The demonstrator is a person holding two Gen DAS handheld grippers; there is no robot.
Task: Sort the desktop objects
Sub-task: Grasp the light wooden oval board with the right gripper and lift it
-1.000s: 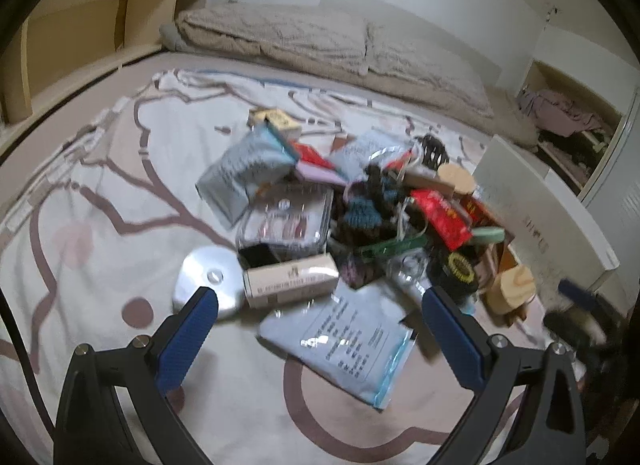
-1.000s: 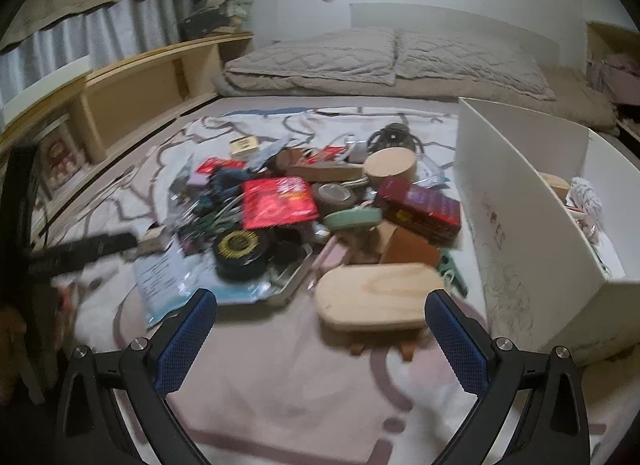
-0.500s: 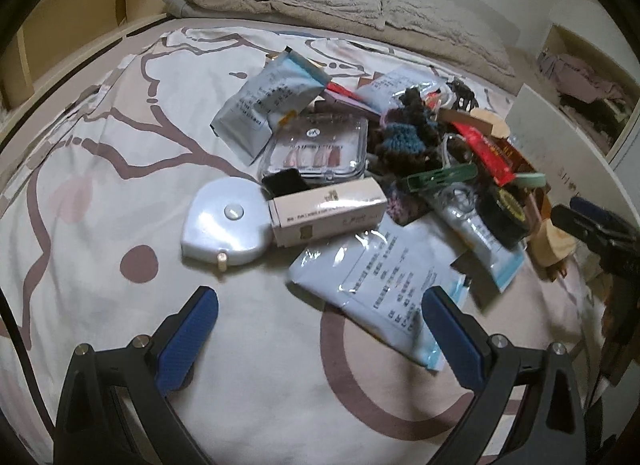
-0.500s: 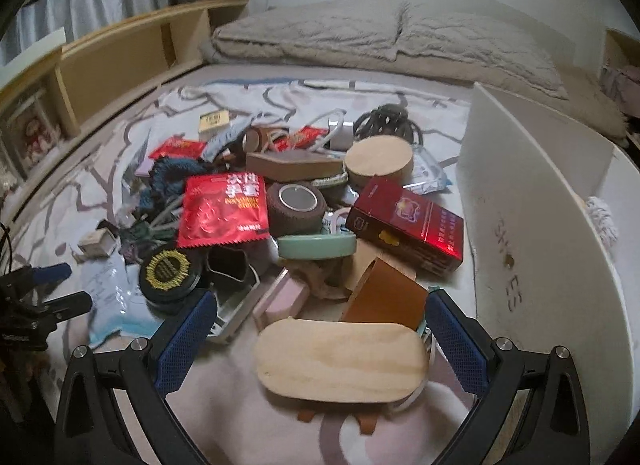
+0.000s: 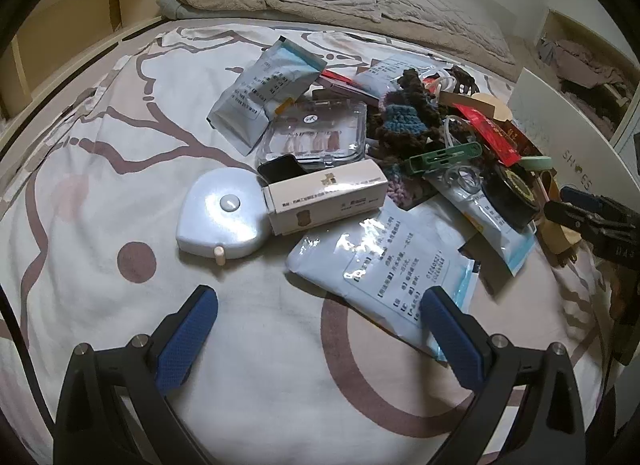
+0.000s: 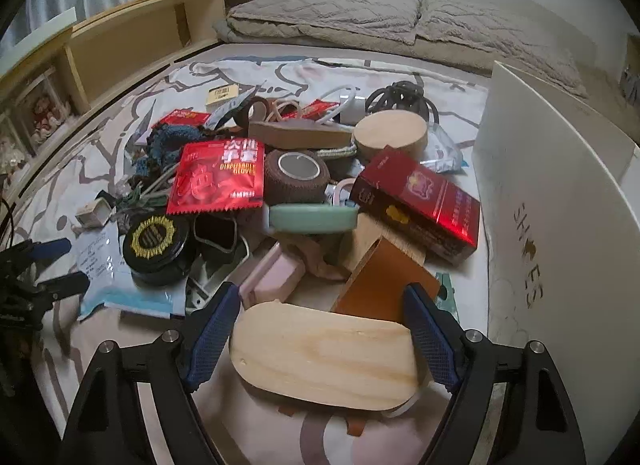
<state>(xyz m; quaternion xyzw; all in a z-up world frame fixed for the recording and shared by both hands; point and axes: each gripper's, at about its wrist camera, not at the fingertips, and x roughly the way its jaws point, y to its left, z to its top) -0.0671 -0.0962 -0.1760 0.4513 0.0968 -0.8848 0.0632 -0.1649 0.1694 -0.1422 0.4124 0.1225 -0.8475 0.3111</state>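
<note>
right gripper closing on the oval wooden piece at the near edge of the pile

while the sorting has barely begun, judging by the heap of mixed things lying on the patterned bedspread (image 5: 100, 193), the step in hand looks like the first pick from the pile's near edge.

starting at the left, the left gripper (image 5: 318, 331) hangs over the bedspread with its jaws wide apart and nothing between them; a pale blue sealed packet (image 5: 384, 269) lies just beyond its right finger, at about one o'clock in the left wrist view, and a round white tape measure (image 5: 224, 217) sits at eleven o'clock against a cream carton (image 5: 324, 201).

moving right, the right gripper (image 6: 320, 339) has its jaws closing, with the oval wooden piece (image 6: 324, 357) lying between the blue pads (image 6: 212, 341). the pads stand just beside its two ends; i cannot tell whether they press on it yet. the next move, as i judge it, calls for finishing the squeeze squarely across the ends, then lifting clear of the brown leather piece (image 6: 380, 281) leaning at its far edge.

at three o'clock stands the white shoe box (image 6: 560, 225), open at the top; its inside is hidden in the current views, so its contents cannot be told.
</note>
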